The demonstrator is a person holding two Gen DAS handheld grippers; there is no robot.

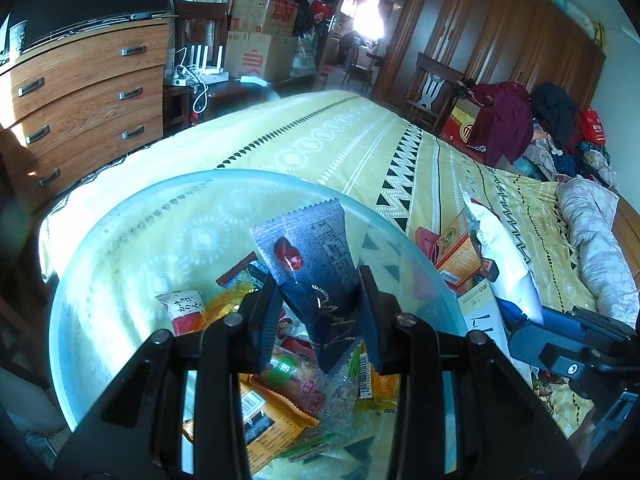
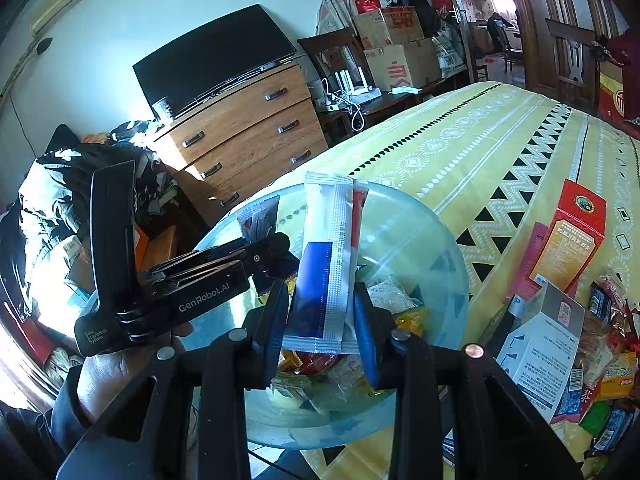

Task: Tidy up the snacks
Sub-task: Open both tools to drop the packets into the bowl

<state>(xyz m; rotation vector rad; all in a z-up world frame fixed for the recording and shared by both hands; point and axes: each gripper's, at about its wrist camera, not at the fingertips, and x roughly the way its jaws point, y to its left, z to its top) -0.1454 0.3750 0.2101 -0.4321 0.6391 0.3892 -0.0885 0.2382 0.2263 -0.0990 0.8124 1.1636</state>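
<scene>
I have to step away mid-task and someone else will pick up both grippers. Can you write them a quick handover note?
Left claw: shut on a dark blue snack packet, held over the glass bowl.
Right claw: shut on a white and blue snack packet, also above the bowl.
Done: several snacks already lie in the bowl.
Left: drop both packets in, then collect the loose snack pile beside the red box on the bed.

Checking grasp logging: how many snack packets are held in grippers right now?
2. A dark grey packet is clamped in the left gripper, and a white and blue packet in the right gripper. Both are above the glass bowl.
</scene>
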